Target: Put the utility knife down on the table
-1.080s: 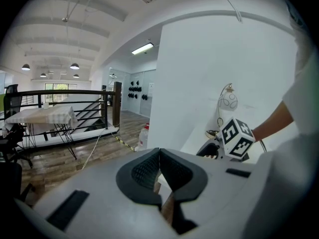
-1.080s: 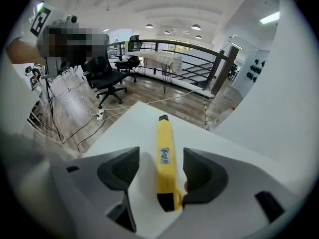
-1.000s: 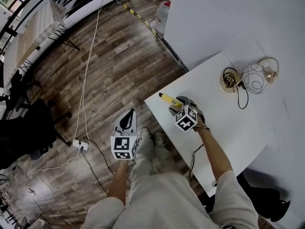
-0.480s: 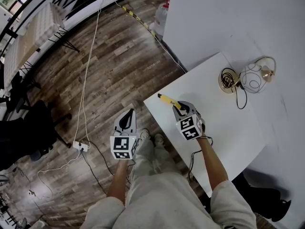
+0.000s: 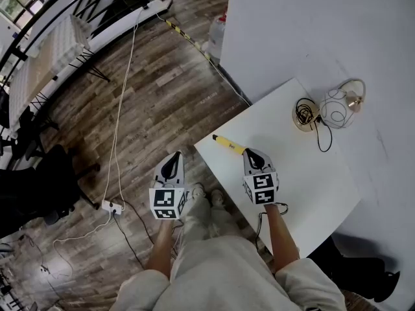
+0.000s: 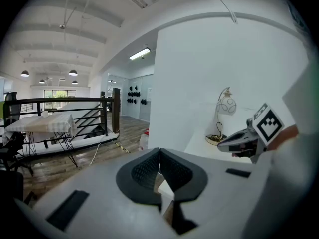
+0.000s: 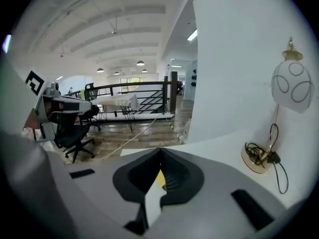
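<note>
a round lamp (image 5: pixel 337 107) with a coiled cord (image 5: pixel 303 113) beside a white wall (image 5: pixel 292 24); a power strip (image 5: pixel 111 206) and black chair (image 5: pixel 32 186) on wood floor (image 5: pixel 149 102)

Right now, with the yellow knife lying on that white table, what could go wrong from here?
1. The utility knife lies close to the table's near corner; a nudge could tip it onto the floor.
2. The right gripper, jaws shut, hangs right by the knife's end, so a careless swing might be that nudge.
</note>
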{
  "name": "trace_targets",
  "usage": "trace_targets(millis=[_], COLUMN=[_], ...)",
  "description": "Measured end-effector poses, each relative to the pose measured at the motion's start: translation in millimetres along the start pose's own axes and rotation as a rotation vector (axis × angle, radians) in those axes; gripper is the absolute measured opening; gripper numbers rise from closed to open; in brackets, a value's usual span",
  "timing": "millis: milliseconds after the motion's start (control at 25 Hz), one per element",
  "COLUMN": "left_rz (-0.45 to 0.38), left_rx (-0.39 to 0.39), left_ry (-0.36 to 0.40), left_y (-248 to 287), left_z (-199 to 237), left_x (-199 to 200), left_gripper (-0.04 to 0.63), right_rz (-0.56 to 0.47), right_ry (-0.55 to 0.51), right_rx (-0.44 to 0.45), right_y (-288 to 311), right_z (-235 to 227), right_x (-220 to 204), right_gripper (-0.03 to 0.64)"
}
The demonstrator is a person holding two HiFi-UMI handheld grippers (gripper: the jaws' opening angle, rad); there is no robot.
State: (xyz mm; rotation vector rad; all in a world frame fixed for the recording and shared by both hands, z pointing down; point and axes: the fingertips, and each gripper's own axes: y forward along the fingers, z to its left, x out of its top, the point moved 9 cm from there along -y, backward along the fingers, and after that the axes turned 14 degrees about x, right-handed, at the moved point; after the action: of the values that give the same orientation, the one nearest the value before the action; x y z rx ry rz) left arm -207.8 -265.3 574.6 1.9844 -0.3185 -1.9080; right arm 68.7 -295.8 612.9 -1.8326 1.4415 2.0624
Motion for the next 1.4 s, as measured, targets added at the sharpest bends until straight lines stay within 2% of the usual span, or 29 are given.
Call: trace_targets(millis=[200, 440, 960, 1400], left_rz=[-0.030, -0.086, -0.209, -0.268], left_rx=[0.005, 0.009, -0.005, -0.026], left_ry=[0.006, 0.024, 0.050, 0.065], left_y=[-6.5, -10.7, -19.9, -31.6], left_z=[-2.5, -4.9, -9.6, -15.9], left_x=[16.6, 41.1, 92.2, 112.9], left_gripper=[0.006, 0.006, 0.006, 0.006], right_rz=[-0.104, -0.194, -0.300, -0.355], right_ry=[-0.005, -0.073, -0.121, -0.109], right_rx=[-0.053, -0.089, -0.140, -0.174], right_y=[-23.1, -44.4, -74.5, -96.2], right_z=[0.4, 1.3, 2.5, 6.7], right_x=[20.2, 48.4, 93.6, 104.1], right_gripper=[-0.002, -0.002, -0.002, -0.002])
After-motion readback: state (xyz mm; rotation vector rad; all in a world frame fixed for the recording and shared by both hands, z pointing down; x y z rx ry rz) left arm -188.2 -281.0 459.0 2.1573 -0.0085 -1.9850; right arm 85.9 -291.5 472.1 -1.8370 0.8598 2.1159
